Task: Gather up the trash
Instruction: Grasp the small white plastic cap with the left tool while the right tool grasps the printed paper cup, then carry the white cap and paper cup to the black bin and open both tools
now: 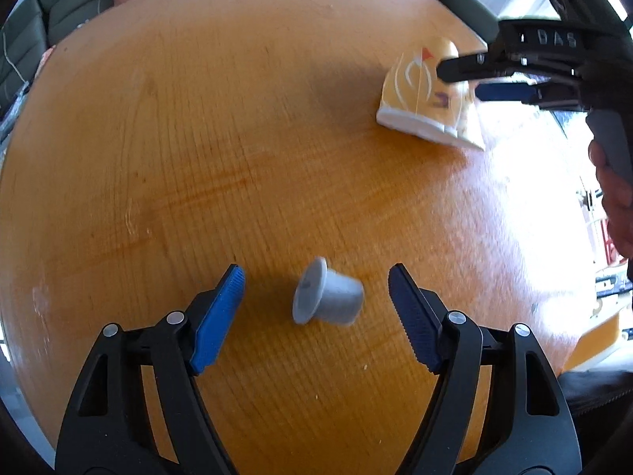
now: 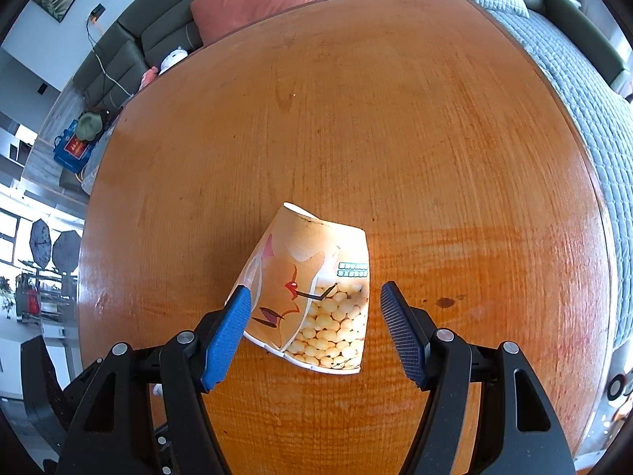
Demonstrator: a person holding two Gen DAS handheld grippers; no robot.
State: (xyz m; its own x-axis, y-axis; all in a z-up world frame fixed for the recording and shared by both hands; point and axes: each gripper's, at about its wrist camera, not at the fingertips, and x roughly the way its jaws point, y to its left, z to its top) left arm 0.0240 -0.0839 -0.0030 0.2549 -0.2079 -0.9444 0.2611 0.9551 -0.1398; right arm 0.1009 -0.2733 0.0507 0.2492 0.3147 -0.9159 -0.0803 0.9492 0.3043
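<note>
A small grey capsule [image 1: 328, 303] lies on its side on the round wooden table [image 1: 237, 138], flanged end towards the left. My left gripper [image 1: 316, 273] stands open over it, one blue pad on each side, neither touching it. A crushed paper cup [image 2: 312, 245] printed with yellow balls lies on the table [image 2: 356, 118] between the fingers of my right gripper [image 2: 316, 289]. That gripper is open: its left pad is at the cup's edge and its right pad is clear of it. In the left wrist view the cup [image 1: 415, 95] and the right gripper [image 1: 459, 79] sit at the upper right.
A person's hand [image 1: 613, 190] holds the right gripper's handle at the table's right side. Beyond the far edge stand a green sofa with pink cushions [image 2: 253, 0] and a grey quilt [image 2: 573, 79]. A dark stain [image 2: 445, 301] marks the wood right of the cup.
</note>
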